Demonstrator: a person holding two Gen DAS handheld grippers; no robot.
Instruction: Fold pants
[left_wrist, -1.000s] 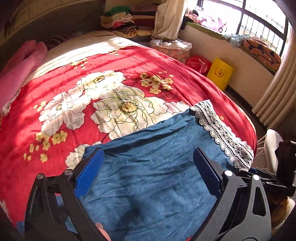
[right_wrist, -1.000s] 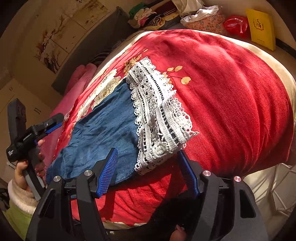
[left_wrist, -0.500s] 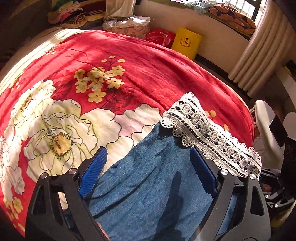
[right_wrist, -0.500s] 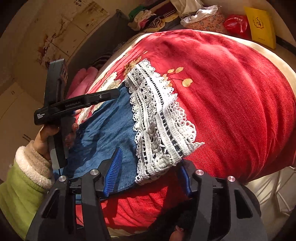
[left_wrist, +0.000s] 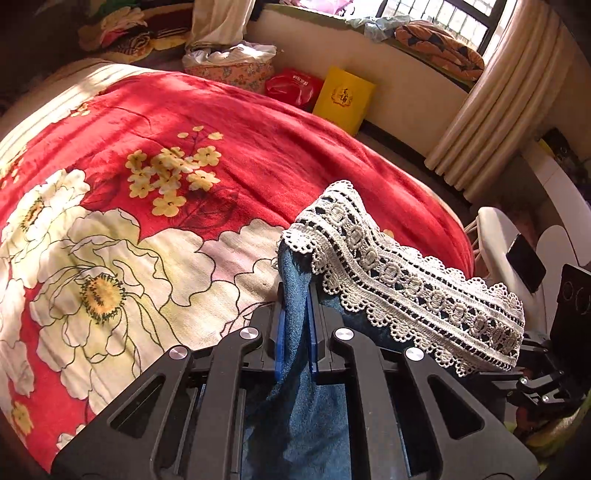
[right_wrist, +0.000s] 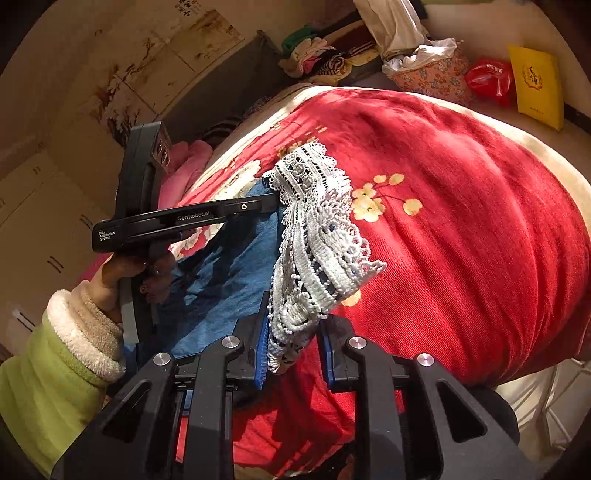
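Note:
Blue denim pants (left_wrist: 314, 417) with a white lace hem (left_wrist: 399, 273) lie on a red floral blanket (left_wrist: 147, 192) on the bed. My left gripper (left_wrist: 294, 328) is shut on the blue fabric just below the far corner of the lace hem and lifts it a little. In the right wrist view the pants (right_wrist: 225, 291) and the lace hem (right_wrist: 317, 236) show, with the left gripper (right_wrist: 273, 203) at the hem's far corner. My right gripper (right_wrist: 291, 350) has its jaws close around the lace hem's near corner, with a gap still showing on the right side.
A yellow bag (left_wrist: 343, 99), a red bag (left_wrist: 291, 86) and a floral basket (left_wrist: 229, 68) stand on the floor beyond the bed. Folded clothes (right_wrist: 317, 59) are piled at the back. A white chair (left_wrist: 495, 240) stands at the right by the curtain (left_wrist: 491, 110).
My left gripper moved forward to the hem's far corner and shut on the blue fabric. My right gripper narrowed around the lace at the near corner. The hem is raised and bunched.

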